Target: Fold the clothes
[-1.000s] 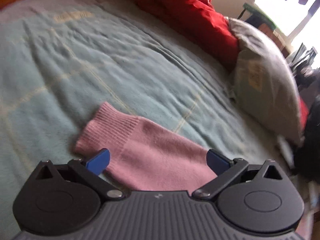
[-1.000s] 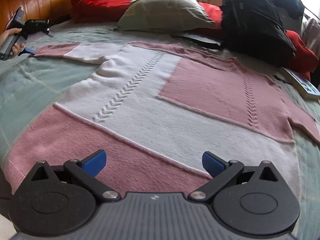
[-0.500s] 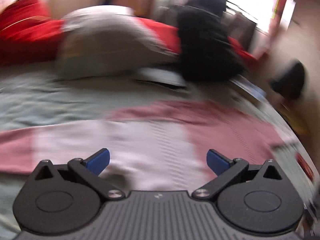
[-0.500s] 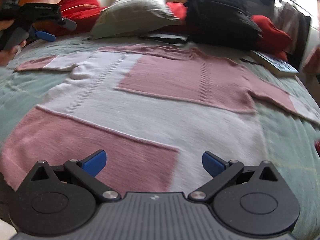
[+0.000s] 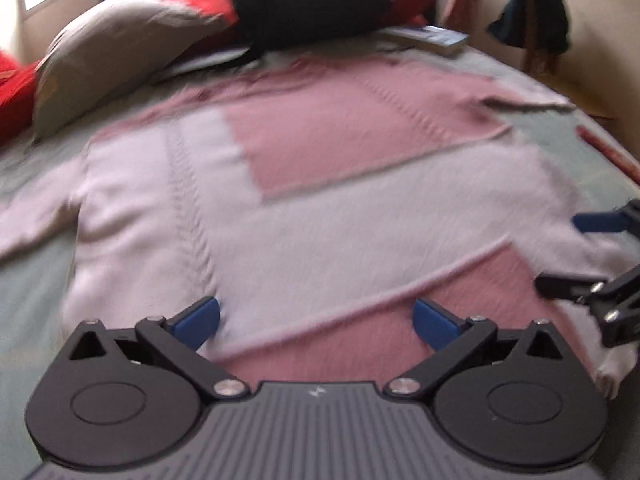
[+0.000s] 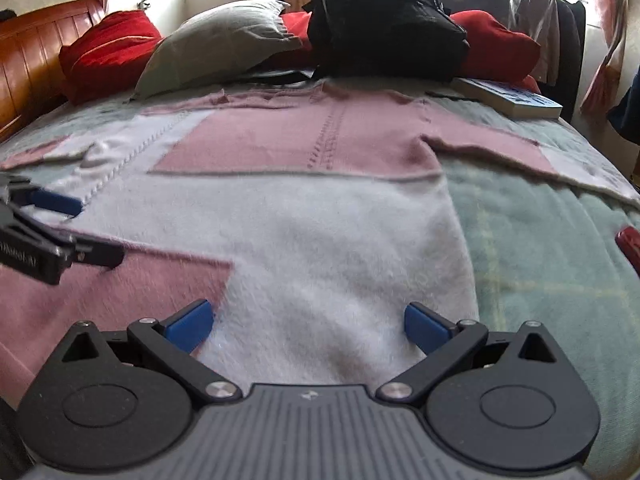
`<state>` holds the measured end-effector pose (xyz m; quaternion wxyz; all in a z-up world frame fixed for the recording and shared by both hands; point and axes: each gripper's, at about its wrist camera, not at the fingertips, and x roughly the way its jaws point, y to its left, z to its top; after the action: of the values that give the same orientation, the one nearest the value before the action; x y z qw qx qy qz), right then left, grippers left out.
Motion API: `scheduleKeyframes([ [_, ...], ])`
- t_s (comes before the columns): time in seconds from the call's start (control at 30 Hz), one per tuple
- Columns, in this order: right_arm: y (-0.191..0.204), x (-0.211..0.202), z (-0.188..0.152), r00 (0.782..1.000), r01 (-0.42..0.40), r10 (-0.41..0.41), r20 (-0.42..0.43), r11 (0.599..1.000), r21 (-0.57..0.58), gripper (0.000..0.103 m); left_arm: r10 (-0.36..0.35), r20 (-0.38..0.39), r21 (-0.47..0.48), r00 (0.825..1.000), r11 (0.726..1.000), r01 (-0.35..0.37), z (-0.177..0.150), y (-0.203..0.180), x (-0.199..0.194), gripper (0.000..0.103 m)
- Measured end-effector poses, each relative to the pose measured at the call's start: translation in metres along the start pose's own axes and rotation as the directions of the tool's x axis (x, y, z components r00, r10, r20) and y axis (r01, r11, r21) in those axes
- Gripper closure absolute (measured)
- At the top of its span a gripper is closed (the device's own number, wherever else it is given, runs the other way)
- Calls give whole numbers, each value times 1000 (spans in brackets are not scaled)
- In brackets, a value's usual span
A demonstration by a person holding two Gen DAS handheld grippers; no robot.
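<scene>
A pink and white patchwork sweater (image 5: 320, 208) (image 6: 320, 208) lies flat on the bed, sleeves spread to both sides. My left gripper (image 5: 316, 322) hovers open over the sweater's hem near its left half, nothing between its blue fingertips. My right gripper (image 6: 306, 324) is open too, above the hem's right part where white meets pink. In the left wrist view the right gripper's fingers (image 5: 596, 222) show at the right edge. The left gripper's fingers (image 6: 56, 202) show at the left edge of the right wrist view.
A pale green blanket (image 6: 540, 264) covers the bed. At the head lie a grey pillow (image 6: 216, 48), red cushions (image 6: 108, 48), a black backpack (image 6: 384, 24) and a book (image 6: 512, 98). A wooden headboard (image 6: 28, 68) stands at left. Clothes hang at right (image 6: 556, 36).
My left gripper has swung away from the left sleeve cuff and come round to the hem beside the right gripper. My right gripper has shifted right along the hem. Both stay open.
</scene>
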<state>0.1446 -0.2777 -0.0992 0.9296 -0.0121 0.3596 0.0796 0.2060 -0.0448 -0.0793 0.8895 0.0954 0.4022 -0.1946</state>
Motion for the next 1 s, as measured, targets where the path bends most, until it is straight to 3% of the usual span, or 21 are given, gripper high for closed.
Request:
scheduleKeyframes([
  [0.17, -8, -10, -13, 1000, -14, 14, 10, 1000, 10, 0, 65, 46, -74, 997, 995, -62, -28, -7, -25, 1],
  [0.47, -9, -19, -25, 1000, 4, -4, -2, 999, 36, 0, 133, -4, -63, 991, 989, -132, -58, -20, -52, 1],
  [1.0, -3, -26, -31, 999, 39, -39, -18, 999, 22, 0, 119, 1, -70, 993, 990, -119, -73, -21, -61, 1],
])
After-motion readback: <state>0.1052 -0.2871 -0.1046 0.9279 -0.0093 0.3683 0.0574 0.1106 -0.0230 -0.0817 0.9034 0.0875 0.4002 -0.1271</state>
